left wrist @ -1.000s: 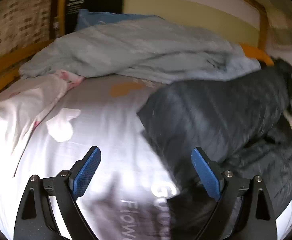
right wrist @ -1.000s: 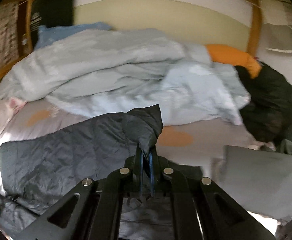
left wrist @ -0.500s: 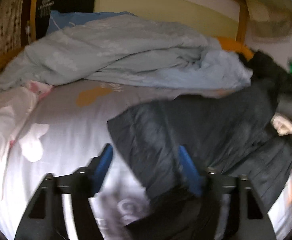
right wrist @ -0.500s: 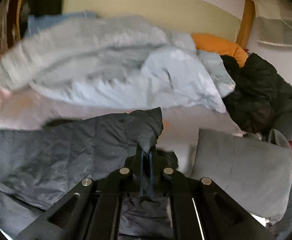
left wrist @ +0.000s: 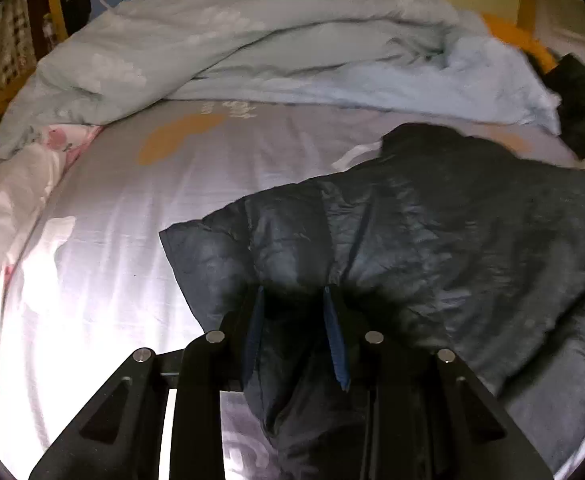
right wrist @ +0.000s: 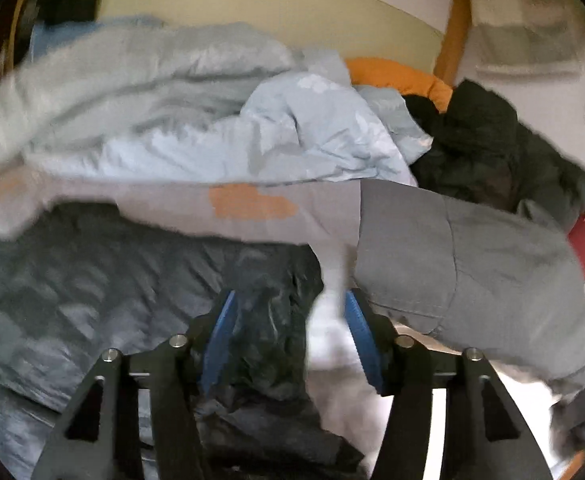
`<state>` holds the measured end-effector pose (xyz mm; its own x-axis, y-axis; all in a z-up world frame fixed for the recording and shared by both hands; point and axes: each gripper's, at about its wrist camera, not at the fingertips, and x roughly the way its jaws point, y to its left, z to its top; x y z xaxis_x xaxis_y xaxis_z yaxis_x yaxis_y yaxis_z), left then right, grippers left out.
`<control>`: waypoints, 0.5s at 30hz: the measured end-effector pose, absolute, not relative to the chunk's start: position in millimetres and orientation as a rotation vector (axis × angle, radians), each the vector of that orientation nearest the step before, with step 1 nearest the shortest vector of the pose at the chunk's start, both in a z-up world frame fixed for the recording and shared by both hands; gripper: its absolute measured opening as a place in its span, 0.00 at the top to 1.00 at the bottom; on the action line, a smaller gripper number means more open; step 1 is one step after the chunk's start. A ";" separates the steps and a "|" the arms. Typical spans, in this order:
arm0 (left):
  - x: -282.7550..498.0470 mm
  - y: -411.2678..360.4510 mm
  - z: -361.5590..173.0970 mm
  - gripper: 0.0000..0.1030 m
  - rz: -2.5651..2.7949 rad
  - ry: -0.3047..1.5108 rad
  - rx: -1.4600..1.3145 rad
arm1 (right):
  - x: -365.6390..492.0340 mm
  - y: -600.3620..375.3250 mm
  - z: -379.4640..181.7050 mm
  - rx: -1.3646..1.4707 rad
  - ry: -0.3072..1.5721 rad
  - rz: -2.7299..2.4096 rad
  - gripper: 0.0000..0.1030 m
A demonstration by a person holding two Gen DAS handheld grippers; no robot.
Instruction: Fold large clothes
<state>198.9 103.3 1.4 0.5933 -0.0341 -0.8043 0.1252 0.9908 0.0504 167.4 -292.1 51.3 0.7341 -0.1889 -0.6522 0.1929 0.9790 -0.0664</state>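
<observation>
Lying across a pale grey bed sheet [left wrist: 104,240], a dark navy quilted puffer jacket [left wrist: 432,232] takes up the near right part of the bed in the left wrist view, its puffy near edge bunched up directly in front of the camera. The left gripper [left wrist: 294,296] has this edge between its blue pads [left wrist: 334,336]; its jaws are closing, and the fabric fills the narrow gap between them, so the pads appear to press on the jacket from both sides.

In the right wrist view, which is blurred, the right gripper [right wrist: 290,300] stands over another part of the same jacket [right wrist: 92,280]. Its jaws are opening: a crumpled fold of dark fabric lies against the left blue pad, while the right pad stands apart from it, with bright sheet showing in the gap. Nothing is clamped there.

Behind the jacket, a rumpled light blue duvet [left wrist: 252,40] is heaped along the far side of the bed. A grey fabric cushion [right wrist: 472,260] lies just to the right of the right gripper, with a black padded garment [right wrist: 492,140] piled behind it and an orange pillow [right wrist: 400,76] beside that heap. A white and pink floral cloth [left wrist: 20,184] lies at the left edge of the sheet.
</observation>
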 end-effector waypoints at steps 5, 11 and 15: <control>219.0 97.2 -13.2 0.70 0.000 0.963 0.126 | 198.0 -289.3 26.6 0.099 0.932 0.031 0.43; 236.5 96.8 -30.9 0.70 0.041 0.965 0.164 | 231.1 -306.9 -15.5 0.168 1.020 0.017 0.50; 242.2 83.1 -43.3 0.70 0.075 0.926 0.295 | 238.8 -305.5 -29.9 0.171 1.033 0.043 0.49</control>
